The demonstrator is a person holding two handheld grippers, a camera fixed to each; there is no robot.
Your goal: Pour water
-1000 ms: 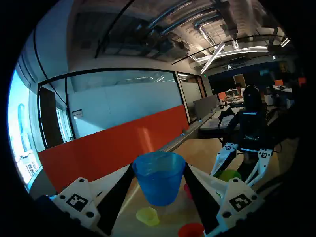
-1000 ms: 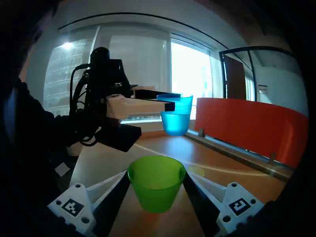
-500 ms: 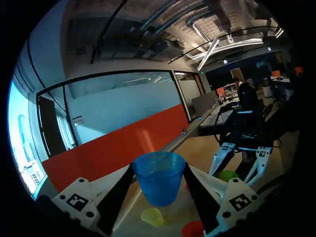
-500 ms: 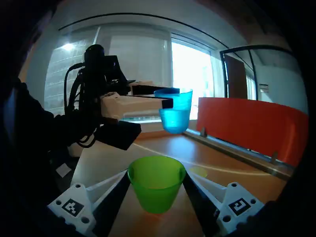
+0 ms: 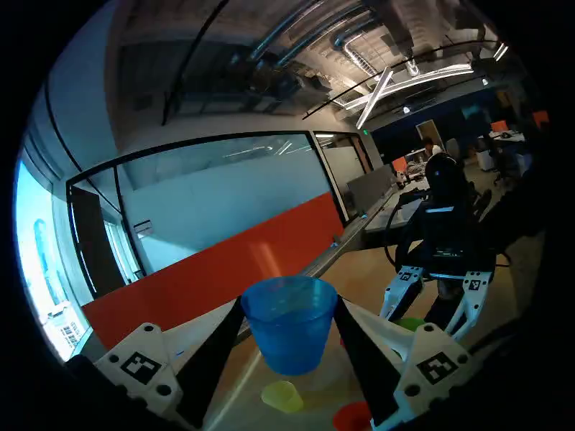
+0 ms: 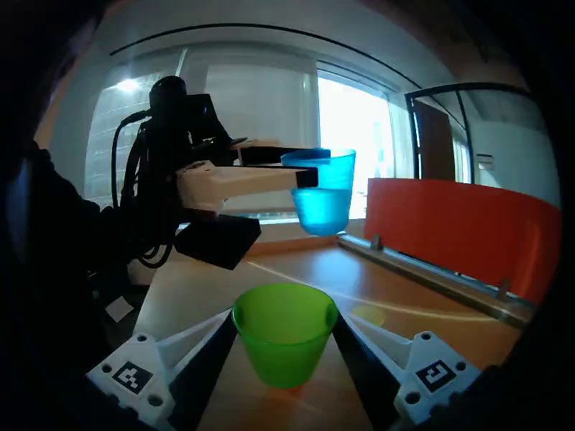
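Note:
My left gripper (image 5: pixel 289 337) is shut on a translucent blue cup (image 5: pixel 289 323) that holds water and stands upright, lifted above the wooden table (image 5: pixel 363 276). In the right gripper view the same blue cup (image 6: pixel 321 192) hangs high between the left gripper's fingers (image 6: pixel 244 178), beyond and above my green cup. My right gripper (image 6: pixel 284 337) is shut on that empty green cup (image 6: pixel 284 332), held upright low over the table (image 6: pixel 402 287). The right gripper (image 5: pixel 437 298) also shows farther off in the left gripper view, with the green cup (image 5: pixel 411 325) partly hidden.
A yellow cup (image 5: pixel 282 396) and a red cup (image 5: pixel 352 416) lie on the table below the blue cup. An orange wall panel (image 6: pixel 467 230) and a metal rail (image 6: pixel 431 276) run along the table's far edge. A dark sleeve (image 6: pixel 57 237) is at the left.
The left gripper has carried the blue cup a little higher and nearer to the green cup. The right gripper and the green cup have barely moved.

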